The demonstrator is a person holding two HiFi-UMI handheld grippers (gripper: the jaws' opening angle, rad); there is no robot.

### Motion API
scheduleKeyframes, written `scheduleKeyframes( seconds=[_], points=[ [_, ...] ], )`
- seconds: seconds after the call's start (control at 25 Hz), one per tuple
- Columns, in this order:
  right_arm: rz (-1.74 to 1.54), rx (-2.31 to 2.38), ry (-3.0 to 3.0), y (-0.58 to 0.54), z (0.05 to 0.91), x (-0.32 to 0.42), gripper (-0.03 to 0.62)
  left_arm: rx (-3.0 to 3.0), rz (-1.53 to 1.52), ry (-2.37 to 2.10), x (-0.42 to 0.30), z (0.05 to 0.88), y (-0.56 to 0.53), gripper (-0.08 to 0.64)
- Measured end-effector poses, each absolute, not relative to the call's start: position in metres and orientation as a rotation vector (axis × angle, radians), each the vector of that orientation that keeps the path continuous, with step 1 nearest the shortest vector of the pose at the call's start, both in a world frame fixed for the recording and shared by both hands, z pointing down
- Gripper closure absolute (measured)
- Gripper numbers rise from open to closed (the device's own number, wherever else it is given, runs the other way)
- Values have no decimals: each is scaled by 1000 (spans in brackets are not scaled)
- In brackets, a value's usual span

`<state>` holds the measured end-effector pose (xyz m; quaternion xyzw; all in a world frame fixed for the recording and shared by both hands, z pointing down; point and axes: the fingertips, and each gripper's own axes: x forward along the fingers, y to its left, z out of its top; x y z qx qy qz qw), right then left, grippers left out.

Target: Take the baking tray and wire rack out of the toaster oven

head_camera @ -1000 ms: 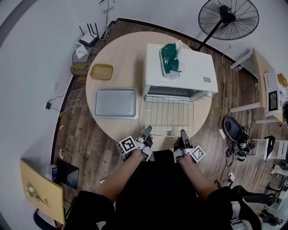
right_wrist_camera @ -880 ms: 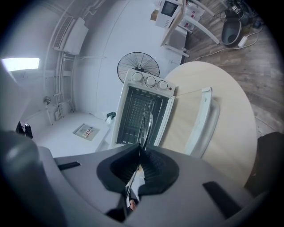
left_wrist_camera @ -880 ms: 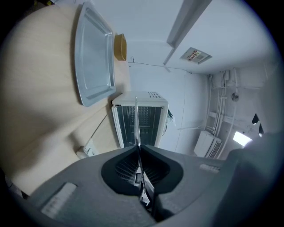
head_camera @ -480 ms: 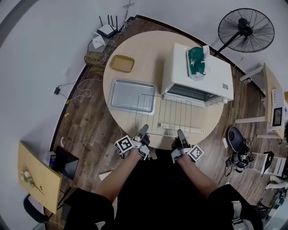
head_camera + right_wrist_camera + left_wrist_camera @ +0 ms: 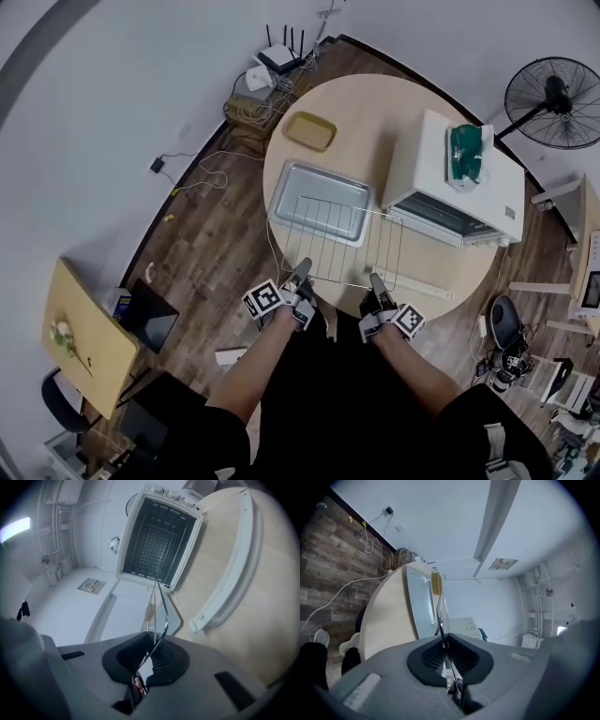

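Observation:
A wire rack [image 5: 349,246] hangs level over the round table [image 5: 375,112], held at its near edge by both grippers. My left gripper [image 5: 302,273] is shut on the rack's near left corner, and my right gripper [image 5: 376,281] is shut on its near right corner. The rack's far left part lies over the silver baking tray [image 5: 309,184], which rests on the table left of the white toaster oven [image 5: 441,164]. The left gripper view shows the rack [image 5: 440,611] edge-on between the jaws [image 5: 446,640]. In the right gripper view the rack [image 5: 158,603] leaves the jaws [image 5: 151,652] toward the empty oven [image 5: 157,538].
The oven door [image 5: 415,281] lies open and flat toward me, just right of the rack. A yellow dish [image 5: 311,131] sits behind the tray. A green object [image 5: 466,155] lies on top of the oven. A standing fan [image 5: 560,89] and cables [image 5: 202,173] are on the floor around the table.
Both grippers have carried the rack leftward, away from above the oven door, until its left part hangs over the tray. Both stayed shut on it throughout.

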<state>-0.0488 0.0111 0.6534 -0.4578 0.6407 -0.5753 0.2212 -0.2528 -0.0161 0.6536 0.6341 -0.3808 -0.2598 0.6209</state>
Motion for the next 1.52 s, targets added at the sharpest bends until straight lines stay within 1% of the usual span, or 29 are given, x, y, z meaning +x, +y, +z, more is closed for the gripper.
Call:
scheduleKeyframes(
  seconds=[0.24, 0.48, 0.92, 1.12, 1.28, 1.52],
  points=[
    [-1643, -1259, 1793, -7, 670, -78, 589, 1459, -567, -923, -283, 668, -34, 540],
    [-1683, -1240, 1740, -39, 680, -96, 588, 1484, -499, -969, -299, 671, -70, 540],
    [-1778, -1271, 1625, -98, 699, -115, 586, 1465, -427, -992, -311, 692, -138, 540],
    [-1806, -1308, 1624, -119, 710, -111, 586, 1432, -396, -1017, -308, 705, -157, 540],
    [-1888, -1285, 1599, -122, 722, -115, 586, 1447, -346, -1031, -308, 714, -166, 540],
    [-1991, -1263, 1732, -116, 734, -123, 575, 1445, -275, -1099, -309, 723, -168, 531]
  ],
)
